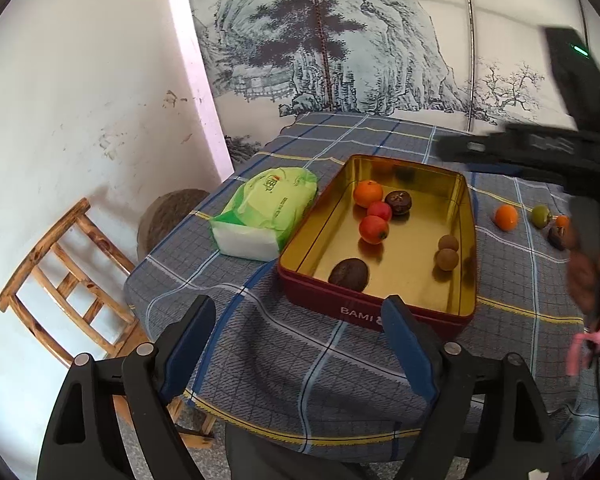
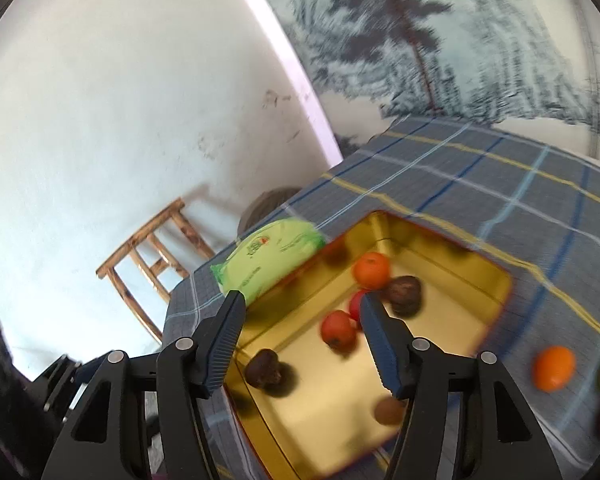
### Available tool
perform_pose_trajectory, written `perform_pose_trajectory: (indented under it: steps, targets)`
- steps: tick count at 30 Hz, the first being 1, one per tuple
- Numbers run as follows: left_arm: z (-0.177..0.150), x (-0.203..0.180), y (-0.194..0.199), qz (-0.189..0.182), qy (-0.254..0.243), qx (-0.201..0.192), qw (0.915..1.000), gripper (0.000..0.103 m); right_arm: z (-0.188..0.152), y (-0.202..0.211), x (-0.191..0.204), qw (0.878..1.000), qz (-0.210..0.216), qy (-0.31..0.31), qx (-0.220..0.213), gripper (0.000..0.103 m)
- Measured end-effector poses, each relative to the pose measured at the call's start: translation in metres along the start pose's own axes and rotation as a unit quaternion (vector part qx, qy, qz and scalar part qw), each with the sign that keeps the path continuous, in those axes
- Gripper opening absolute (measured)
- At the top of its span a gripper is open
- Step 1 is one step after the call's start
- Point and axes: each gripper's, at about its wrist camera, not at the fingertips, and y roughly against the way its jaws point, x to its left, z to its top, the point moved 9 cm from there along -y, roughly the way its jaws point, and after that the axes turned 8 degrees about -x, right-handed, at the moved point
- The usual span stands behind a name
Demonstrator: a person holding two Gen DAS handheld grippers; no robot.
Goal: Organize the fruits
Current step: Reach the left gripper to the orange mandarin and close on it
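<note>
A red tin [image 1: 376, 316] with a gold inside holds an orange [image 1: 367, 193], two red fruits [image 1: 373, 229], two dark brown ones [image 1: 349, 274] and two light brown balls [image 1: 447, 259]. To its right on the cloth lie another orange [image 1: 505, 217], a green fruit [image 1: 540, 215] and a dark one [image 1: 557, 237]. My left gripper [image 1: 300, 312] stands open and empty before the tin's near wall. My right gripper [image 2: 302, 304] hangs open over the tin [image 2: 500, 308], nothing between its fingers, with a red fruit [image 2: 337, 329] just beyond them. Its blurred black body [image 1: 532, 146] crosses above the tin.
A green tissue pack [image 1: 266, 210] lies left of the tin on the checked tablecloth [image 1: 284, 360]. A wooden chair [image 1: 64, 280] stands beside the table by the white wall. A hand [image 1: 588, 272] shows at the right edge.
</note>
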Motion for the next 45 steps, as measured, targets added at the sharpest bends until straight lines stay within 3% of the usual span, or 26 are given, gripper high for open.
perform_pose_trajectory:
  steps: [5, 10, 16, 19, 25, 31, 37, 45]
  targets:
    - [0.003, -0.016, 0.001, -0.011, -0.017, 0.0, 0.9998, 0.084, -0.02, 0.057, -0.053, 0.997, -0.075, 0.014, -0.018, 0.071]
    - [0.007, -0.042, 0.004, -0.026, -0.045, -0.004, 0.9987, 0.084, -0.052, 0.119, -0.127, 0.983, -0.181, 0.012, -0.007, 0.072]
    - [0.015, -0.091, 0.008, -0.079, -0.088, -0.011, 0.9929, 0.084, -0.086, 0.19, -0.209, 0.943, -0.33, 0.038, 0.019, 0.072]
    - [0.021, -0.121, 0.007, -0.121, -0.112, -0.012, 0.9863, 0.084, -0.102, 0.218, -0.242, 0.927, -0.372, 0.034, 0.031, 0.072]
    - [0.041, -0.192, -0.012, -0.204, -0.135, -0.003, 0.9696, 0.083, -0.123, 0.246, -0.28, 0.924, -0.38, -0.021, 0.022, 0.073]
    - [0.054, -0.253, -0.062, -0.237, -0.135, 0.032, 0.9615, 0.078, -0.128, 0.256, -0.298, 0.936, -0.336, -0.101, -0.003, 0.073]
    - [0.05, -0.281, -0.124, -0.211, -0.146, 0.082, 0.963, 0.055, -0.134, 0.256, -0.297, 0.942, -0.31, -0.127, -0.014, 0.073]
    - [0.045, -0.288, -0.161, -0.19, -0.141, 0.106, 0.9657, 0.054, -0.133, 0.253, -0.294, 0.949, -0.281, -0.138, -0.021, 0.074]
